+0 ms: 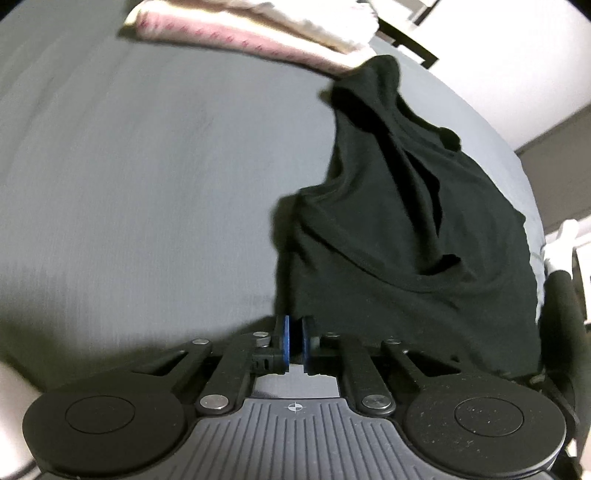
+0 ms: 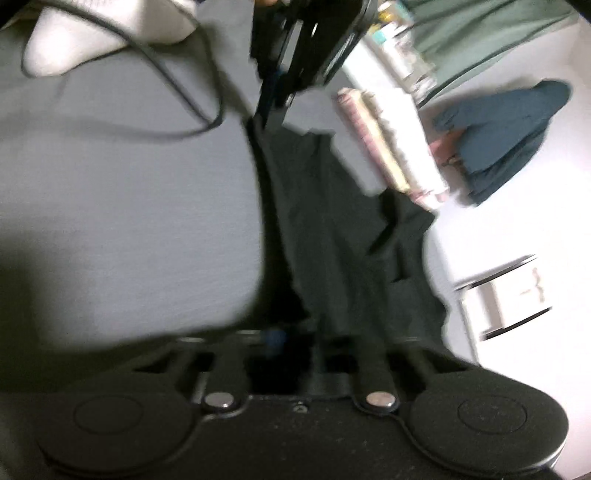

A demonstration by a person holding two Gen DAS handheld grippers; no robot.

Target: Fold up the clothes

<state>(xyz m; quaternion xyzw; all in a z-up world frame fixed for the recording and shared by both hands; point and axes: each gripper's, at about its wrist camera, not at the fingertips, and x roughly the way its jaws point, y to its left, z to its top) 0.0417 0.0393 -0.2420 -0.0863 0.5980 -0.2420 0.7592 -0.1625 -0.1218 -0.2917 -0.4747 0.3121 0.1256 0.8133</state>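
1. The left gripper (image 1: 294, 334) has its blue-padded fingers (image 1: 285, 338) drawn almost together, pinching the near edge of the black garment (image 1: 399, 229).
2. The right gripper (image 2: 291, 336) is blurred by motion; its fingers sit under dark cloth, with only a bluish pad (image 2: 275, 338) faintly showing. They seem to hold the garment's other end, but how tightly they meet I cannot tell.
3. The black garment hangs stretched between the two grippers above the grey bed sheet (image 1: 147, 166), creased and rumpled along its length.
4. In the right wrist view the left gripper appears at the top, gripping the far corner of the cloth.
5. A folded pink and white stack (image 1: 258, 33) lies on the sheet beyond the garment, cut off by the frame edge.
6. A black cable (image 2: 177, 92) loops across the sheet; a dark blue heap (image 2: 506, 140) lies on the floor, too blurred to identify.
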